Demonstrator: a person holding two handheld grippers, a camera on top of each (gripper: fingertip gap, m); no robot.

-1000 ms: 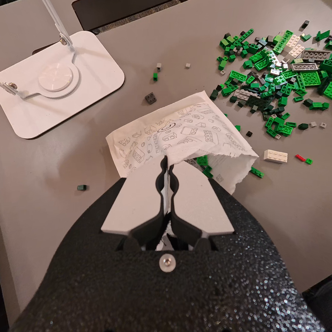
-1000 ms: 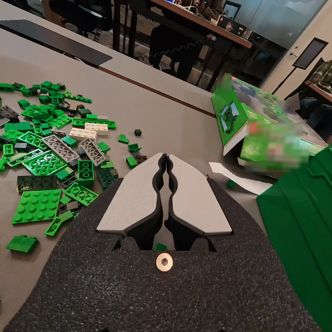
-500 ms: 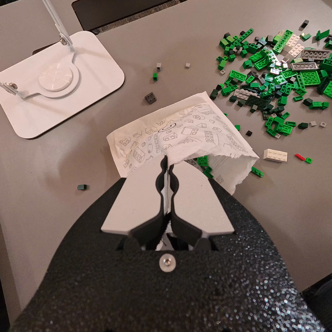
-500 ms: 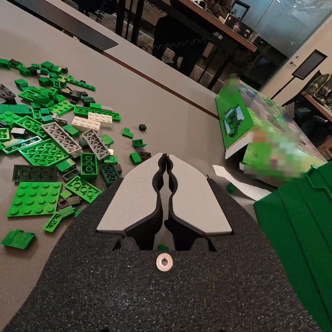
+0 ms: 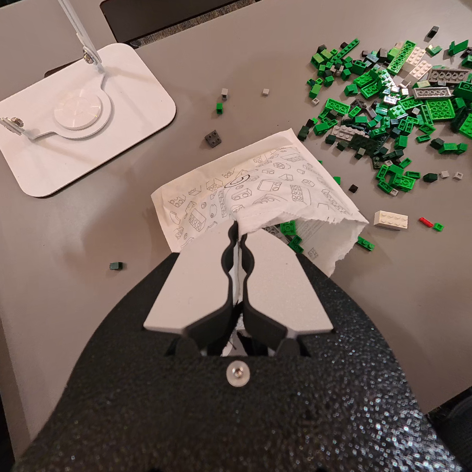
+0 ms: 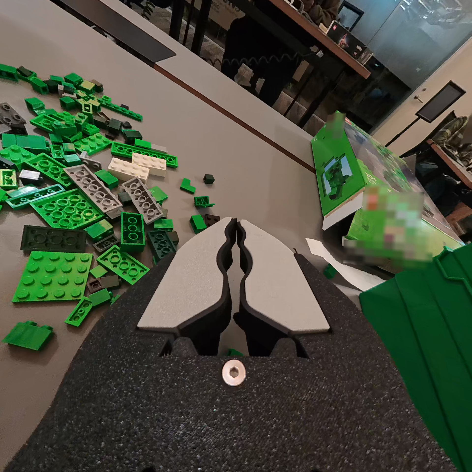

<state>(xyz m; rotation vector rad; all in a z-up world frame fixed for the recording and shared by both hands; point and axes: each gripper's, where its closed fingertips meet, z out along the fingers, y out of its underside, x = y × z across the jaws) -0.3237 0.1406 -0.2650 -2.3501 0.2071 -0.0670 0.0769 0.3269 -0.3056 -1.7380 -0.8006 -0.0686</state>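
A: What has the left gripper (image 5: pixel 238 231) got?

B: Its grey fingers are pinched tight on the torn edge of a white paper bag printed with brick outlines (image 5: pixel 258 189), which lies on the grey table (image 5: pixel 107 229). A few green bricks (image 5: pixel 291 233) sit in its open mouth.

A: And around it?

B: A scattered pile of green, grey and white bricks (image 5: pixel 398 102) lies to the far right; a white flat stand base (image 5: pixel 84 117) to the far left.

A: The right gripper (image 6: pixel 235 222)?

B: Closed, fingertips meeting, nothing between them. It hovers just beside the brick pile (image 6: pixel 76 194), with a green cardboard box (image 6: pixel 339 168) and a dark green plastic bin (image 6: pixel 429 332) to its right.
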